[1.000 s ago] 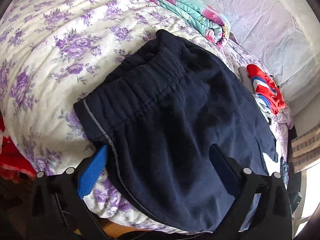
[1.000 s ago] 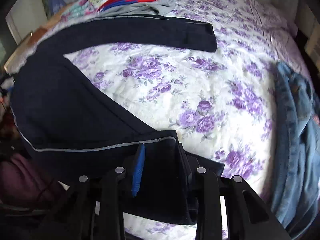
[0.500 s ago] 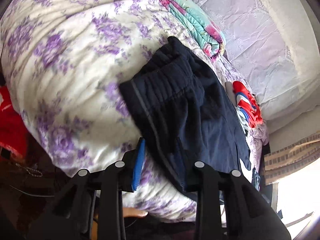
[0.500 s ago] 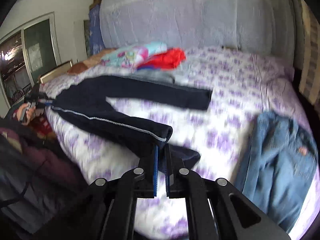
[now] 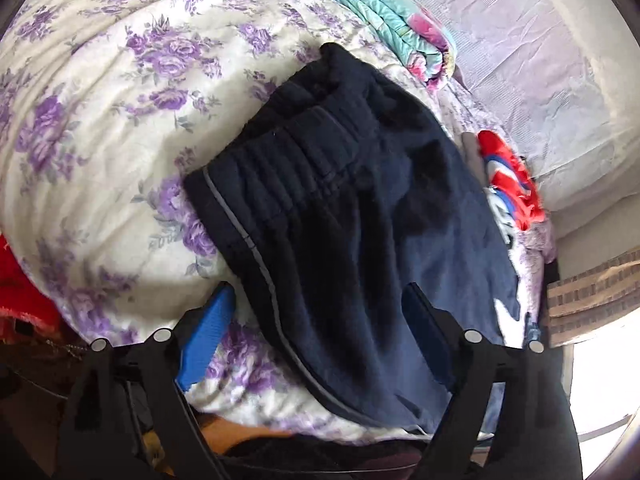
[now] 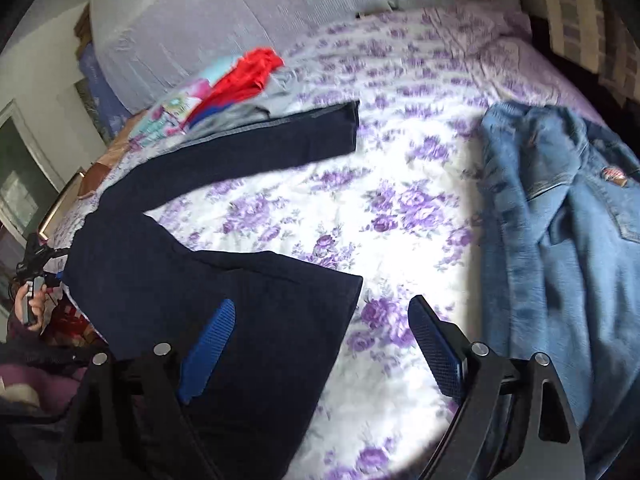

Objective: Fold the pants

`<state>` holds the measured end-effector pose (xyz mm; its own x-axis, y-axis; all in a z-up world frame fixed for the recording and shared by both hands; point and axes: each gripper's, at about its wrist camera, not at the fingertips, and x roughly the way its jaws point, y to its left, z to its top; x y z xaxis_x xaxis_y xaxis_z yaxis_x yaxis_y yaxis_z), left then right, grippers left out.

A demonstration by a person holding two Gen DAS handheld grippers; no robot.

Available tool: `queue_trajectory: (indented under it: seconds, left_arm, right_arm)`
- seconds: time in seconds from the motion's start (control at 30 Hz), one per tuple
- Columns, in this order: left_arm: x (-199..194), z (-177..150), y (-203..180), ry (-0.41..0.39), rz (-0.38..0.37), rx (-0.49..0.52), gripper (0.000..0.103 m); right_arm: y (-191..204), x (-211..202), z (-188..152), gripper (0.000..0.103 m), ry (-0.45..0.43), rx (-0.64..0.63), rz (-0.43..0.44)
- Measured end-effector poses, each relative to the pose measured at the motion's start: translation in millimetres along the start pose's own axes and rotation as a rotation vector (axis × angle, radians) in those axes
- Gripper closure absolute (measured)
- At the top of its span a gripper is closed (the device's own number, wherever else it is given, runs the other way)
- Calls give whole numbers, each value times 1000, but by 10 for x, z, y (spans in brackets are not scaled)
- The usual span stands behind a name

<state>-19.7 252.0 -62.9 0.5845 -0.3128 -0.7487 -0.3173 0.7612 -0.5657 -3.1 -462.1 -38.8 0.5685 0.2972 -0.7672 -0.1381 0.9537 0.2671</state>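
Observation:
Dark navy track pants (image 5: 352, 216) with a grey side stripe lie on the floral bed sheet (image 5: 120, 92), waistband toward the upper left. My left gripper (image 5: 320, 316) is open, its fingers straddling the pants' side edge near the bed's edge. In the right wrist view the pants (image 6: 224, 296) lie spread, one leg (image 6: 280, 140) stretching toward the far side, the other leg's cuff end near me. My right gripper (image 6: 320, 324) is open and empty, just above the near cuff corner.
Blue jeans (image 6: 560, 240) lie on the bed at the right. A folded red garment (image 6: 244, 72) and a teal floral blanket (image 5: 392, 20) sit by the grey headboard (image 6: 240, 12). A red cloth (image 5: 20, 292) lies below the bed's edge.
Both grippers were shut on the pants half a second ago and have opened, letting go. The near pant leg now lies flat on the bed.

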Motion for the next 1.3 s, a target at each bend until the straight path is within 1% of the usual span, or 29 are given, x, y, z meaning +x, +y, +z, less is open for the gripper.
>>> queue_trajectory:
  seconds: [0.03, 0.07, 0.1, 0.13, 0.17, 0.2, 0.23, 0.27, 0.33, 0.43, 0.47, 0.53, 0.57, 0.6, 0.63, 0.67, 0.7, 0.77, 0.8, 0.83, 0.87, 0.93, 0.97, 1.03, 1.1, 1.17, 1.2, 1.27, 1.3]
  left_arm:
    - [11, -25, -65, -18, 15, 31, 11]
    - [27, -46, -104, -31, 42, 42, 11]
    - [19, -75, -123, -54, 63, 41, 13]
    - [-4, -107, -122, -84, 91, 36, 27]
    - [-20, -131, -115, -99, 112, 40, 33]
    - [-44, -148, -99, -109, 115, 36, 44]
    - [-74, -158, -64, -118, 113, 23, 59]
    - [-99, -170, -3, -116, 110, 2, 62]
    - [-136, -213, 92, -113, 68, -37, 66]
    - [-167, -280, 12, -140, 108, 0, 69]
    - [-176, -295, 1, -145, 120, 5, 70]
    - [-211, -290, 6, -146, 125, -7, 73]
    - [-253, -295, 7, -151, 134, -5, 73]
    - [-295, -306, 2, -158, 151, -2, 79]
    - [-354, -316, -7, -174, 190, 7, 86]
    - [-411, -329, -9, -192, 216, 17, 86]
    - [-437, -325, 17, -197, 237, 19, 86]
    - [-335, -304, 132, -143, 220, 10, 83]
    - [-266, -319, 202, -119, 197, -13, 81]
    - [-235, -340, 218, -122, 200, -7, 80]
    - [-236, -367, 155, -143, 230, 38, 80]
    - [-189, -382, 53, -131, 291, 115, 77]
    - [-184, -375, 40, -122, 300, 124, 77]
    - [-268, -334, 60, -96, 285, 90, 77]
    - [-497, -263, 0, -117, 254, 84, 74]
    - [-802, -113, -204, -209, 242, 138, 41]
    - [-913, -27, -285, -258, 232, 149, 6]
    - [-1025, 240, -447, -341, 220, 170, 5]
    - [-984, 410, -502, -337, 210, 177, 5]
  right_arm:
    - [56, 187, 32, 30, 56, -6, -19]
    - [151, 339, 38, 62, 97, -37, -46]
    - [271, 395, 55, 87, 98, -79, -80]
    - [372, 352, 91, 94, 67, -105, -76]
    - [449, 227, 133, 94, 11, -126, -95]
    - [469, 59, 178, 94, -53, -131, -91]
    - [411, -126, 206, 94, -88, -97, -56]
    - [318, -239, 224, 94, -97, -60, -28]
    - [148, -307, 178, 93, -86, -10, -30]
    - [70, 38, -19, 91, 32, -6, -79]
    - [93, 153, -77, 86, 51, -20, -116]
    - [167, 156, -111, 78, 8, -54, -179]
    - [196, 69, -94, 69, -35, -56, -199]
    - [219, -52, -58, 66, -89, -50, -211]
    - [228, -190, -29, 66, -137, -38, -199]
    - [251, -335, 8, 64, -190, -23, -159]
    - [291, -435, 40, 64, -222, -16, -78]
    - [430, -443, 117, 64, -189, -46, 120]
    - [511, -366, 133, 55, -162, -70, 152]
    - [579, -223, 138, 48, -116, -89, 140]
    - [635, -15, 127, 36, -43, -100, 97]
    - [632, 492, 30, 36, 150, -102, 3]
    - [683, 501, 11, 35, 121, -143, -24]
    - [826, 400, 105, 35, 134, -198, -57]
    - [967, 112, 311, 34, 47, -226, -40]
    - [1165, -166, 543, 34, -44, -282, -19]
    - [1310, -258, 689, 32, -83, -321, -8]
    - [1625, -285, 995, 30, -118, -405, 13]
    - [1845, -217, 1153, 30, -124, -456, 28]
